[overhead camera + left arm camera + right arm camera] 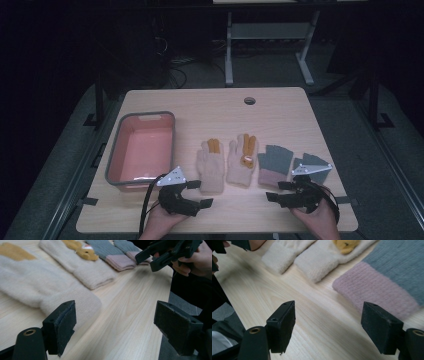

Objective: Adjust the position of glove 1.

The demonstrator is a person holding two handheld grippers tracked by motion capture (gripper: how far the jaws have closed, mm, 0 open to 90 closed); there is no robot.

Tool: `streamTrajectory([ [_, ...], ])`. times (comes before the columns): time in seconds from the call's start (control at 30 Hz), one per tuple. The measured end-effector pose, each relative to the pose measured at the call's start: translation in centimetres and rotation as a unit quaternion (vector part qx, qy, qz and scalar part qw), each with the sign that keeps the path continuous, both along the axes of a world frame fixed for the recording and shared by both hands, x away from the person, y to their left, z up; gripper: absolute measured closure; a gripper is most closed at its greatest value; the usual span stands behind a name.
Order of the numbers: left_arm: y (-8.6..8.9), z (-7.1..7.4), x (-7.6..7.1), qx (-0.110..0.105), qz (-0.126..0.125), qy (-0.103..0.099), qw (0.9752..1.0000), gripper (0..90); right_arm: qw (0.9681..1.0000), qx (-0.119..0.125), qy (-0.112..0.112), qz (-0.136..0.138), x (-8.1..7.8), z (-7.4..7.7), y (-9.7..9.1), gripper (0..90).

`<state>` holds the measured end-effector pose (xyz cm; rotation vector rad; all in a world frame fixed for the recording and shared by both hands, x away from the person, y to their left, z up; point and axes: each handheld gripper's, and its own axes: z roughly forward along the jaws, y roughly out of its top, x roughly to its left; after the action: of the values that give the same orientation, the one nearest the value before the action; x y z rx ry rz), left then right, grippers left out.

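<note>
Four gloves lie in a row on the wooden table [280, 115]. Two are cream with orange parts: a left one [211, 165] [37, 290] and a right one [242, 160] [87, 272] [322, 260]. Two are grey with pink cuffs [274, 165] [384, 287], [312, 167]. My left gripper [201, 193] [120, 326] stands open just in front of the left cream glove's cuff, nothing between its jaws. My right gripper [276, 191] [332, 326] is open too, low over bare wood in front of the pink cuff.
A grey-rimmed pink bin [114, 150] stands at the table's left, beside my left hand. A cable hole [249, 100] sits near the far edge. Bare wood lies behind the gloves. A desk frame [229, 50] stands on the floor beyond.
</note>
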<state>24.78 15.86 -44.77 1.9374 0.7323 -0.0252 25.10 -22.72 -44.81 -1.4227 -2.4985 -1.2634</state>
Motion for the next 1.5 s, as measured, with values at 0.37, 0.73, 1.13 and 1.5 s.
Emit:
streamTrajectory([
  [0.37,-0.8,-0.4,0.0,0.015,-0.009,0.002,0.9999,17.9,0.9993,-0.018,0.013,0.030,0.9,0.0,1.9,27.4],
  [0.73,-1.1,-0.6,0.1,0.018,-0.012,-0.002,0.9998,17.9,0.9984,-0.028,0.005,0.049,2.8,1.5,3.8,27.5],
  [1.13,-1.5,-0.7,0.0,0.024,-0.013,-0.004,0.9996,17.9,0.9964,-0.045,0.003,0.072,4.7,2.2,5.6,28.3],
  [1.5,-1.1,-0.2,0.2,0.017,-0.001,-0.003,0.9998,18.0,0.9946,-0.064,-0.011,0.081,6.4,4.6,7.2,31.4],
])
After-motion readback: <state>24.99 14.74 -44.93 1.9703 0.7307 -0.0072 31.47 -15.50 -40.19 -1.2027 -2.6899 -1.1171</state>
